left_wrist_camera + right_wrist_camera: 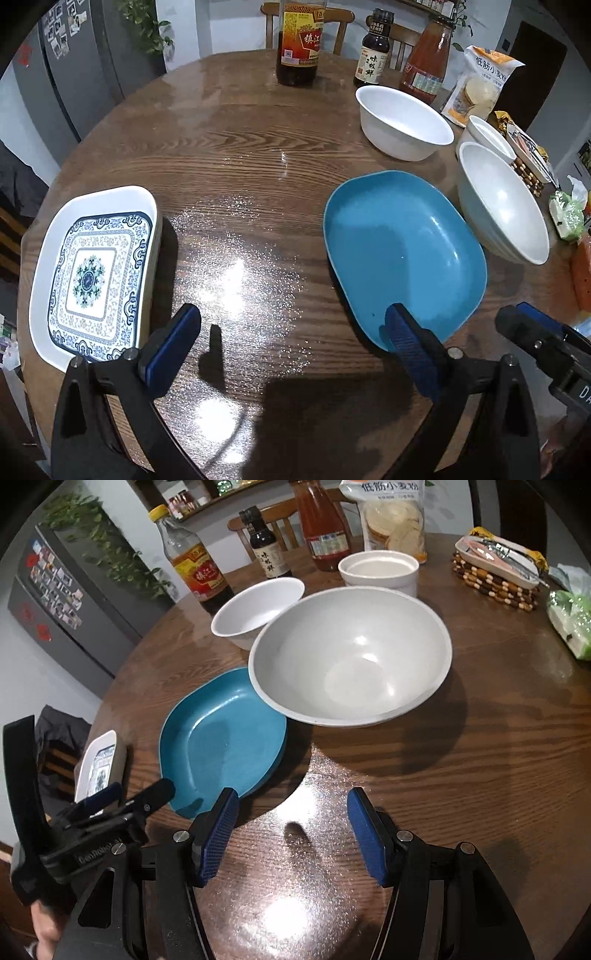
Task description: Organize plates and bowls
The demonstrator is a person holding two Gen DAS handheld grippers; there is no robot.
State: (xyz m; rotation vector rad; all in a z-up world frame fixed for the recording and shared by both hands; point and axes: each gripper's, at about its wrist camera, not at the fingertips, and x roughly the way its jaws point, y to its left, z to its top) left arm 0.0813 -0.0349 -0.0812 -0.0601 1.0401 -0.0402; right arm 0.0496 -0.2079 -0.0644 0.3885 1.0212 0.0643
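Nearest, the left gripper (291,345) hangs over bare wood with its blue pads spread wide and nothing between them; the right gripper (291,836) likewise stands with its jaws apart and empty over a glossy patch of the round wooden table (498,738). Just ahead lies the teal oval plate (402,254), empty, its near rim close beside the left gripper's right pad. At the table's left edge sits a white rectangular dish with a blue floral pattern (94,273), also empty, well apart from the teal plate, with a broad open stretch of tabletop between them. Right of the teal plate stands the large white bowl (351,657), empty; in the right wrist view its rim overlaps the plate's far edge, though whether they touch is unclear. Behind it are a medium white bowl (258,609) and a small straight-sided white bowl (380,572), both empty. Farthest back stand a vinegar bottle (299,40), a dark sauce bottle (373,48), a red sauce bottle (426,62) and a flour bag (480,85).
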